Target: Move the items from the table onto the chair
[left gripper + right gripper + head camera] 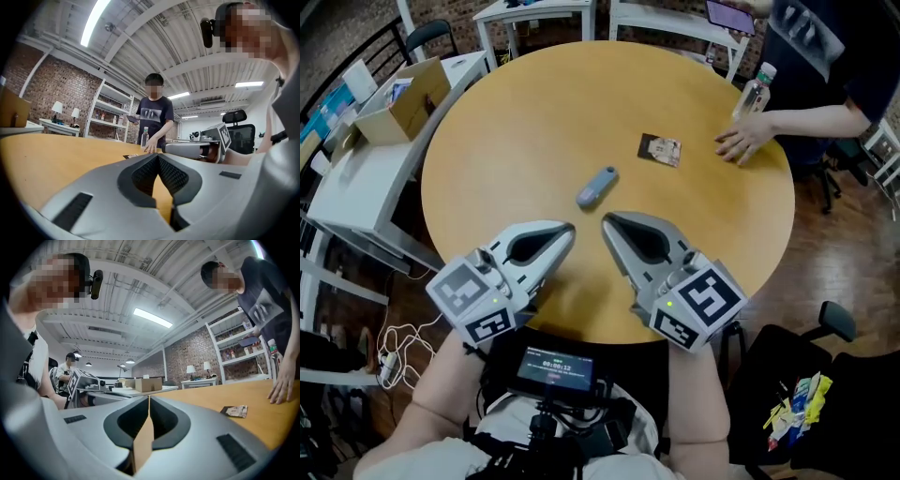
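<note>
Nearest to me, at the bottom of the head view, a small lit screen [553, 366] sits at chest level. Just above it, both tools lie level over the near edge of the round wooden table [497, 159]. The left gripper [569, 228] has its jaws pressed together at the tip with nothing between them, and its own view [158, 157] shows only bare tabletop through the gap behind the pads. The right gripper [607, 220] is closed and empty in the same way, its jaws meeting in a thin line in its own view [149, 398]. The two tips are near each other and do not touch.

Just beyond them, at the middle of the frame, lies a grey-blue stick [598, 186]. It is a short, rounded oblong set at a slant, with a paler end towards me. Further up and to the right is a small dark card [660, 150] lying flat, with a light picture on its face; the right gripper view shows it too [234, 411].

At the far right edge of the table another person's hand [741, 142] rests on the wood, and a clear bottle [754, 92] with a white cap stands upright just behind it.

The black chair [811, 375] is at the lower right of the frame, beside the table, with a yellow and blue patch on its seat.

At the upper left a cardboard box [398, 103] sits on a white desk [352, 192].
</note>
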`<state>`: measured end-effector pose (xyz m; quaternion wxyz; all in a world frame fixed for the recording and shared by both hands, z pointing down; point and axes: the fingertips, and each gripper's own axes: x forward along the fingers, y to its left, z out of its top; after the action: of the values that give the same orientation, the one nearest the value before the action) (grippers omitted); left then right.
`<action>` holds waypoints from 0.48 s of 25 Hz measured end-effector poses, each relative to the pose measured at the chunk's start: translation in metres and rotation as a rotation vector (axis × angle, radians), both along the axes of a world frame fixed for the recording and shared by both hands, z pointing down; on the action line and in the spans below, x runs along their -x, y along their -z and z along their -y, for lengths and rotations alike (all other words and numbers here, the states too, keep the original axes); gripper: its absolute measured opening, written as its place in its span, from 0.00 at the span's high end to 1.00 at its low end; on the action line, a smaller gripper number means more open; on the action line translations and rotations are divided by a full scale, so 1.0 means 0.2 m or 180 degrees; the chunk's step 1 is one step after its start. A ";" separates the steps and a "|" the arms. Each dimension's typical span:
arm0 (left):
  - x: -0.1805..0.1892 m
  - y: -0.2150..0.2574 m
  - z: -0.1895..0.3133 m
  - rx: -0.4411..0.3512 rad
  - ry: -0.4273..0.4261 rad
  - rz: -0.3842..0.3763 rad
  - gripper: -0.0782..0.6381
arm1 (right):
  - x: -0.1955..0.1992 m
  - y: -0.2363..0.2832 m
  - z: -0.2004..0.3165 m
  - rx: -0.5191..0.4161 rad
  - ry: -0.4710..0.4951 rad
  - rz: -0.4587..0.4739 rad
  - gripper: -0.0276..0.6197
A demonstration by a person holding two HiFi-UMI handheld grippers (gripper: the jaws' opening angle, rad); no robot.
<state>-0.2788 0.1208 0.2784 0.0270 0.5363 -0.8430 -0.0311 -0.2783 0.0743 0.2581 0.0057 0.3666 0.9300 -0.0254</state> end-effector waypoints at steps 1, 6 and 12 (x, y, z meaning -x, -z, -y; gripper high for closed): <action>0.01 -0.01 0.00 -0.0018 0.0013 -0.0039 0.87 | 0.01 0.00 0.00 -0.0011 -0.0013 -0.0001 0.96; -0.03 -0.05 -0.07 0.0039 0.0124 -0.0167 0.87 | -0.04 -0.06 -0.03 0.0001 0.0010 -0.0068 0.96; 0.02 -0.07 -0.03 -0.0034 0.0023 -0.0211 0.87 | 0.03 -0.07 -0.05 -0.0428 0.0040 0.0069 0.91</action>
<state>-0.2837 0.1269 0.2931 0.0520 0.5320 -0.8435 -0.0535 -0.2833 0.0840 0.2727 -0.0091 0.3723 0.9272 0.0410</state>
